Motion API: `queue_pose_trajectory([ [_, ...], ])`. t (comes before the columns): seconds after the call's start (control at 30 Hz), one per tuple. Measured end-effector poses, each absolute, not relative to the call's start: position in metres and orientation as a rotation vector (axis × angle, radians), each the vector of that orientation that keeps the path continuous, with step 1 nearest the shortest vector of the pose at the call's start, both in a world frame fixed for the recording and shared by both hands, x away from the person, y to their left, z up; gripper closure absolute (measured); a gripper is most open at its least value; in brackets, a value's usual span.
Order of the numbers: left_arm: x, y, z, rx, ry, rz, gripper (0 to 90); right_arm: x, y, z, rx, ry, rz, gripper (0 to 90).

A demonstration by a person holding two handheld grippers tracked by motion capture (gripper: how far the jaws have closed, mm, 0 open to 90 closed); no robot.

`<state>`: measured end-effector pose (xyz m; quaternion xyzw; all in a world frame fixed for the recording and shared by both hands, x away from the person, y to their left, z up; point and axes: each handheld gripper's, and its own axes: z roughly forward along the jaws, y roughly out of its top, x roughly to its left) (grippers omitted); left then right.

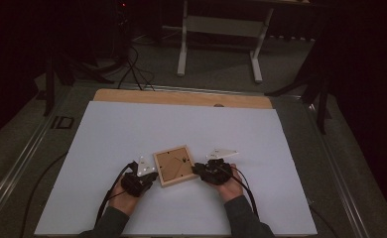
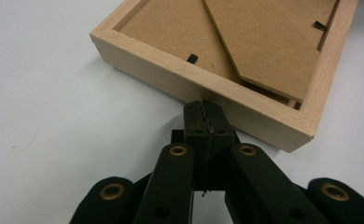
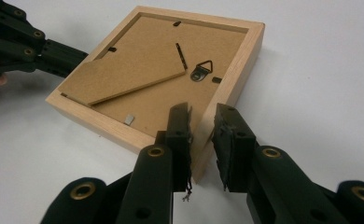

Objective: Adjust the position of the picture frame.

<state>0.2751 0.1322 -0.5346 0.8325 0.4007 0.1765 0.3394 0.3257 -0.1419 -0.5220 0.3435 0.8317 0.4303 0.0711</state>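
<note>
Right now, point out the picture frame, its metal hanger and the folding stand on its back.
picture frame [image 3: 227, 86]: right gripper view, right wooden rail.
metal hanger [image 3: 202, 71]: right gripper view, triangular loop.
folding stand [image 3: 124, 79]: right gripper view, middle of the brown board flap.

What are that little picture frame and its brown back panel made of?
The picture frame looks like pale, unvarnished wood: grain lines show along its rim. The back panel and its fold-out stand seem to be matt brown fibreboard, smooth with no grain. The small hanger looks like brassy metal.
</note>
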Motion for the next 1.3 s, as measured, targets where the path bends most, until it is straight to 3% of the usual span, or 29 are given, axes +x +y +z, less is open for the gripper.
queue_pose_trajectory([
  [0.4,0.29,0.133,-0.538,2.09,1.103,0.407,90.0,0.325,-0.144,-0.521,1.061,2.479,1.28,75.2],
  [1.3,0.309,0.131,-0.541,2.048,1.141,0.456,90.0,0.328,-0.136,-0.52,1.018,2.434,1.223,74.6],
])
